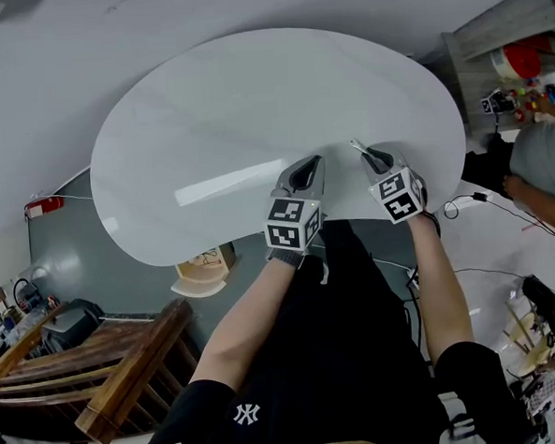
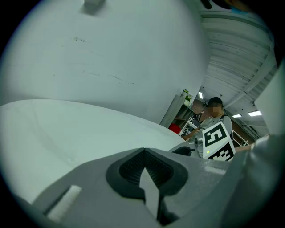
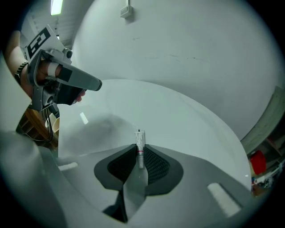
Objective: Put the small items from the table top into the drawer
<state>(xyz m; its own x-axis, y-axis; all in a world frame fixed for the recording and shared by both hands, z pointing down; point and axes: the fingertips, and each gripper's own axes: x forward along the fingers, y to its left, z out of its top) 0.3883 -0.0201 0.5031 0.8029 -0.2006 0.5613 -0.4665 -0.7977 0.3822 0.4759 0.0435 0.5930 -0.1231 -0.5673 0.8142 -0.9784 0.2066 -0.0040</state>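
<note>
At the near edge of the white table (image 1: pixel 252 105), on the person's right, a small thin tube (image 3: pixel 140 139), white with a red band, sits between the jaws of the right gripper (image 3: pixel 141 156). The pads close against it from both sides and its printed end pokes out past the tips, just above the table surface. In the head view it shows only as a thin sliver at that gripper's nose, so what kind of item it is cannot be told. Just to the left, the left gripper (image 1: pixel 305 174) hovers over the same edge with its jaws brought together and nothing between them. It is close to its partner but not touching it. No other small item shows anywhere on the table top in the head view or in either gripper view. Judging from that, this tube looks like the last piece to go, or at least the only one in sight. The pick-up itself seems done or nearly so, and the carrying and the drop are not yet done. No drawer can be made out for certain. A pale wooden shape (image 1: pixel 204 271) shows below the table's near rim, to the left of the person, but whether that is the drawer cannot be told. If the drawer is shut, the empty left gripper would be the one free to pull it open.
</note>
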